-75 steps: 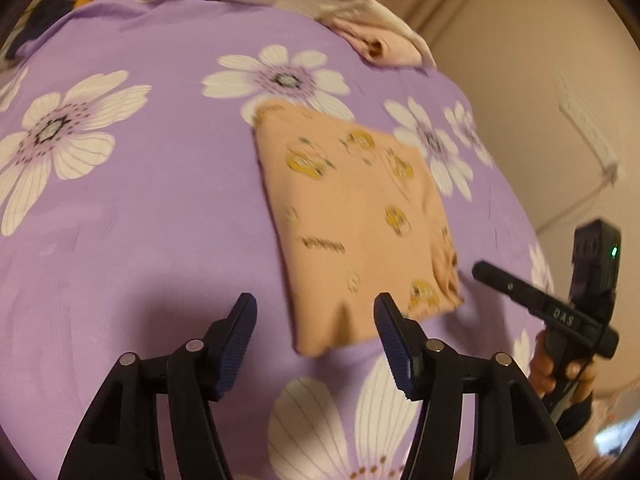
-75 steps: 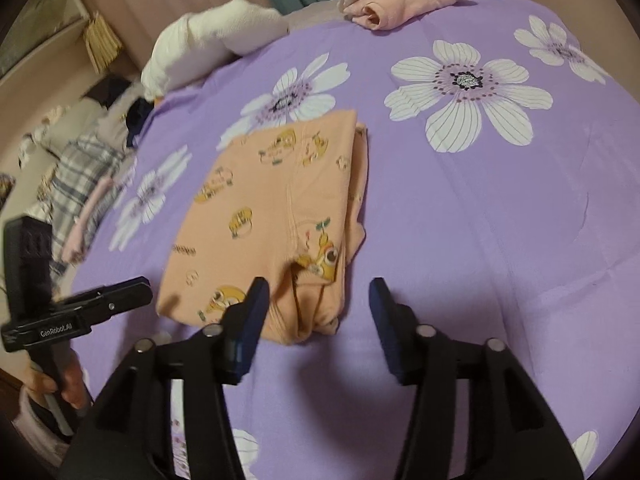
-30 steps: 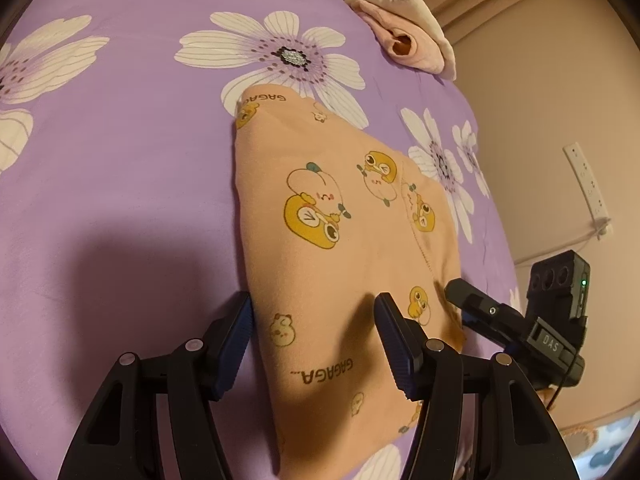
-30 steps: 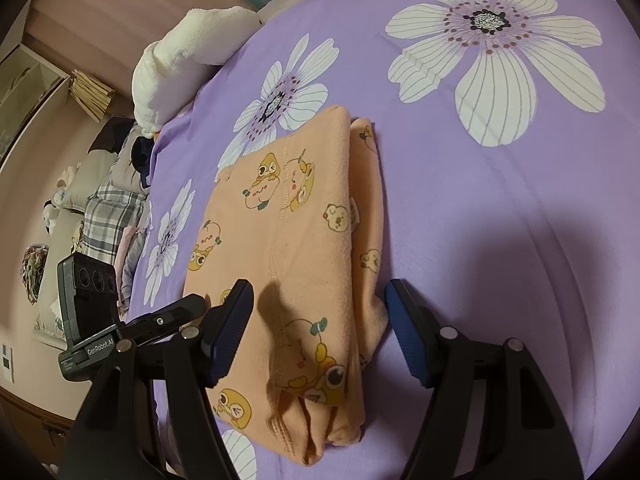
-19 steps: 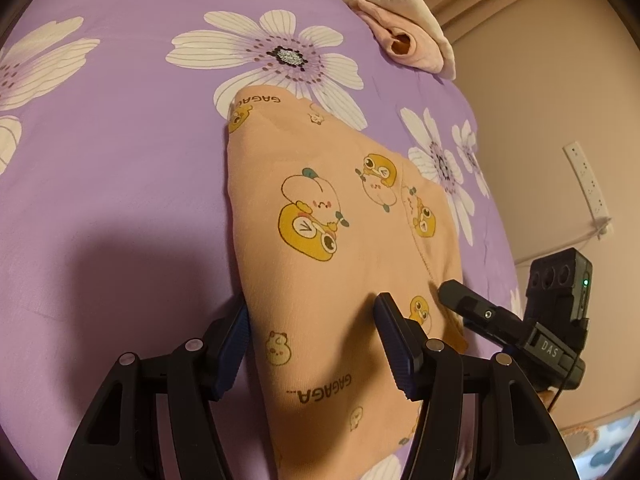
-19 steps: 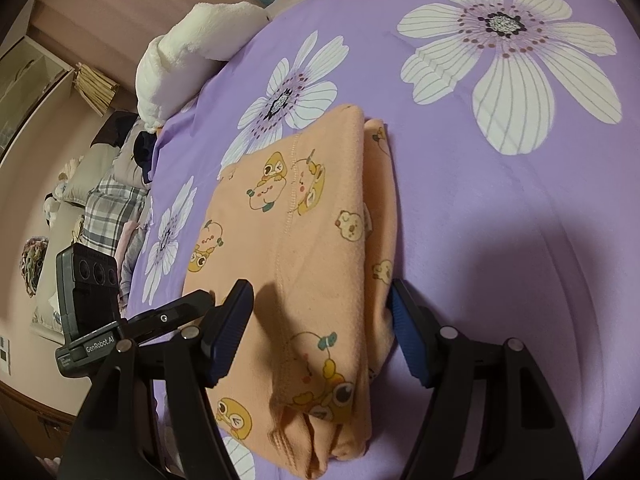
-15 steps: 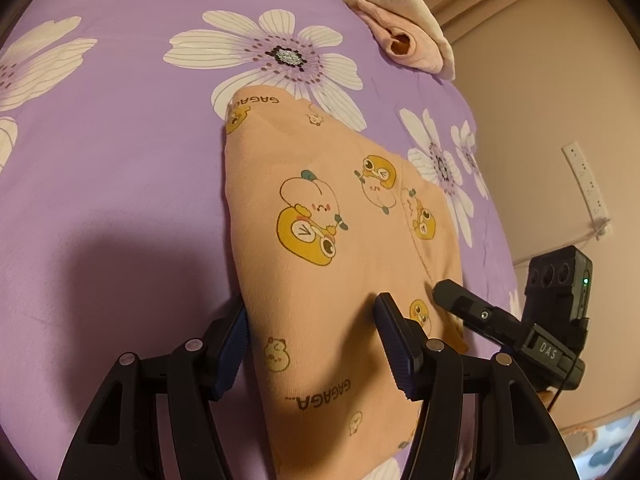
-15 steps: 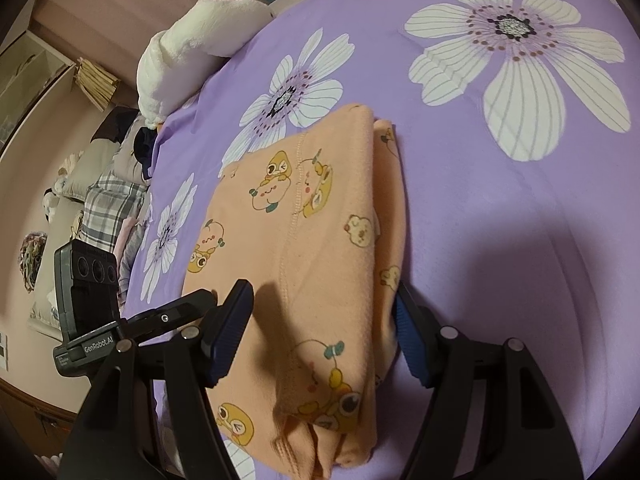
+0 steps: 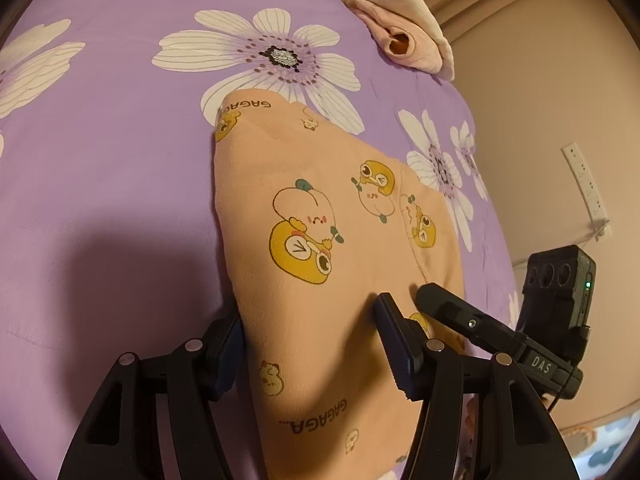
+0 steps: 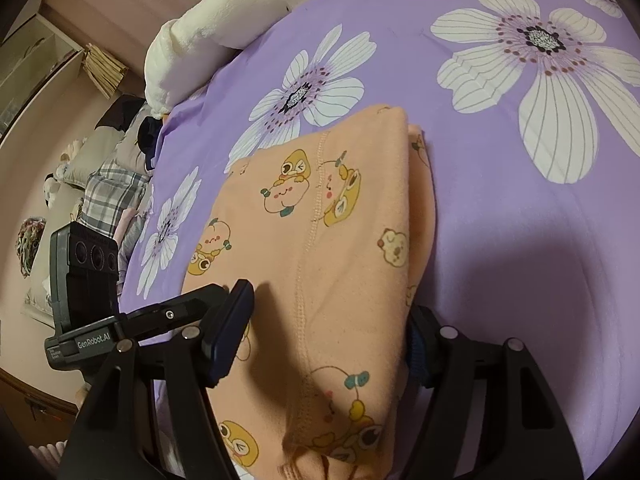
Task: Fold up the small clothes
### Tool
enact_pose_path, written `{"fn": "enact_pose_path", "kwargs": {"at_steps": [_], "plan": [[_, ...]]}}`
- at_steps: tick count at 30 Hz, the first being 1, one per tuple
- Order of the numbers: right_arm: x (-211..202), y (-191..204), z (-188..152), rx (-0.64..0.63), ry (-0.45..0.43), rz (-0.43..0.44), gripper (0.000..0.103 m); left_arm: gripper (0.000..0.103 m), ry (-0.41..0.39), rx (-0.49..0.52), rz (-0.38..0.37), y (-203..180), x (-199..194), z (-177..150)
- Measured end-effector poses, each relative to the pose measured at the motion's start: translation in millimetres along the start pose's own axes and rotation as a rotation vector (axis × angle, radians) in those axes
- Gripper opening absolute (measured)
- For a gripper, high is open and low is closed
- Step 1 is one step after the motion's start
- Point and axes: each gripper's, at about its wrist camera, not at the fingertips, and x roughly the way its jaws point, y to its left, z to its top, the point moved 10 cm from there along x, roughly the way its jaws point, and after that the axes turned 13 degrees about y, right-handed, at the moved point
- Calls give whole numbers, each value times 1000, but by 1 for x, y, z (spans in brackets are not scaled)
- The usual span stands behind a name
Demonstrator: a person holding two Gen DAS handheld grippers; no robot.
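Observation:
A folded orange garment (image 9: 320, 208) printed with cartoon ducks lies on the purple flowered bedspread (image 9: 100, 160). My left gripper (image 9: 310, 312) straddles the garment's left edge. Its left finger (image 9: 224, 344) is half hidden under the cloth and its right finger (image 9: 394, 336) rests on top; the jaws stand wide. My right gripper (image 10: 330, 304) straddles the garment (image 10: 344, 240) at its right folded edge, and its jaws are closing. Its left finger (image 10: 230, 320) lies on the cloth and its right finger (image 10: 418, 348) is tucked under the fold. Neither pair of pads pinches the cloth.
A rolled pink garment (image 9: 400, 40) lies at the bed's far edge. A white pillow (image 10: 208, 32) and a pile of plaid clothes (image 10: 112, 200) sit beyond the bed's left side. A wall with a power strip (image 9: 588, 192) runs close on the right.
Both grippers have slid further onto the garment. Its left edge now covers the left gripper's left finger, and its right fold covers the right gripper's right finger. The right jaws have narrowed a little.

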Motion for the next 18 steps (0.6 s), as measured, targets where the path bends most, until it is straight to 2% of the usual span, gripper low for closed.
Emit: {"fn": "enact_pose_path", "kwargs": {"at_steps": [6, 18], "plan": [[0, -2, 0, 2, -15, -25, 53, 59, 2, 7, 16, -2, 1, 2], [-3, -2, -1, 7, -34, -29, 37, 59, -6, 41, 72, -4, 5, 3]]}}
